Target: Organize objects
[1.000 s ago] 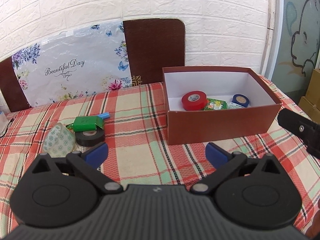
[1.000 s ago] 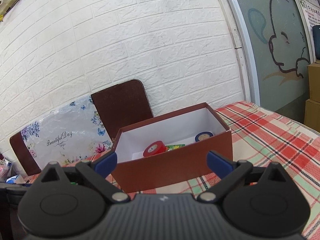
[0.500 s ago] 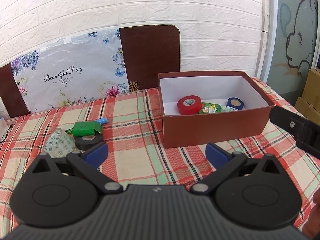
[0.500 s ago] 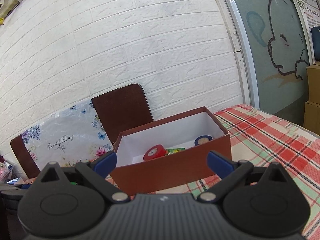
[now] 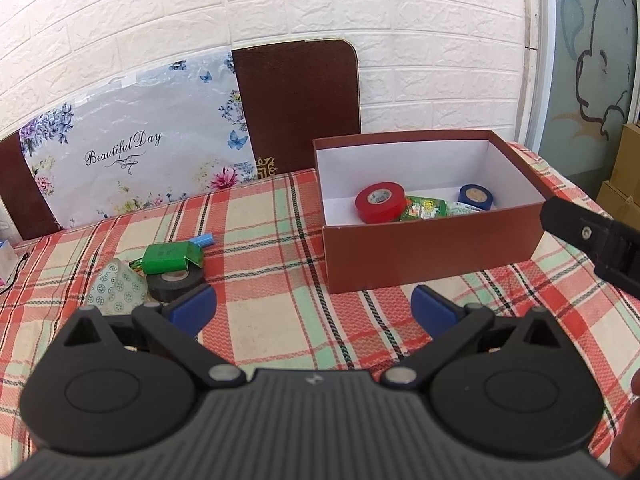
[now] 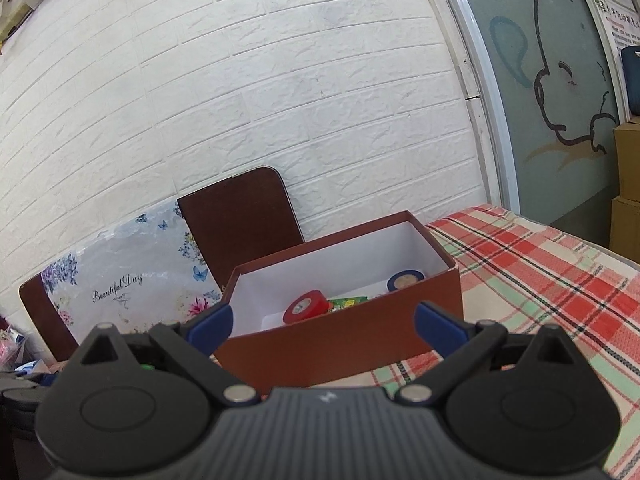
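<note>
Your left hand-held gripper (image 5: 314, 304) is spread wide, holding nothing, above the checked cloth on the desk (image 5: 260, 280); your right hand-held gripper (image 6: 322, 322) is equally wide and empty. Ahead stands the brown box (image 5: 432, 252) holding red tape (image 5: 380, 202) and blue tape (image 5: 476, 197), while black tape (image 5: 175, 285) lies left on the cloth.
</note>
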A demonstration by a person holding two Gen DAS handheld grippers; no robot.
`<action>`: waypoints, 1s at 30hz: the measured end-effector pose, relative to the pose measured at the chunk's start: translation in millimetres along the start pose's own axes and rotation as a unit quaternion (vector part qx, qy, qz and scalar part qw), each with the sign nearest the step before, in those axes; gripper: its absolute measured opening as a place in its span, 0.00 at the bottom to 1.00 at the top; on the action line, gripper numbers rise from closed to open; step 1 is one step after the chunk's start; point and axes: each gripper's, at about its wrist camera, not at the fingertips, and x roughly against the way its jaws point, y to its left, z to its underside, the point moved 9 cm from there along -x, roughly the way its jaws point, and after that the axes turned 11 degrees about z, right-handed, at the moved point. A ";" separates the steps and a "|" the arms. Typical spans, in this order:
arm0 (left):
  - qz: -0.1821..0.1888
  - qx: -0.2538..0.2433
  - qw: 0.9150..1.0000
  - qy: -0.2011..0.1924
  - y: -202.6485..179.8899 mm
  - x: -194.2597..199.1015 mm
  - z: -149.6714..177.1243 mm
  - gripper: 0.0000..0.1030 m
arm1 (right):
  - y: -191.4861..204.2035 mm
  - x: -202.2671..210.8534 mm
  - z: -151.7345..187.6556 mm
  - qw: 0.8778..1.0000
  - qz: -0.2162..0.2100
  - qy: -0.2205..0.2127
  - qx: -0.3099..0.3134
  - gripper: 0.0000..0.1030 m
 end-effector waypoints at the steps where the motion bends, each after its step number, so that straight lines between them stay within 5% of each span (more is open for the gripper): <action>1: -0.002 0.001 1.000 0.002 -0.6 -0.7 0.1 1.00 | -0.4 -1.1 -0.1 1.000 0.001 0.000 0.001 0.98; 30: 0.008 -0.004 0.999 0.033 -1.6 -29.3 10.9 1.00 | 0.7 -26.5 18.1 0.999 0.012 0.029 0.004 0.98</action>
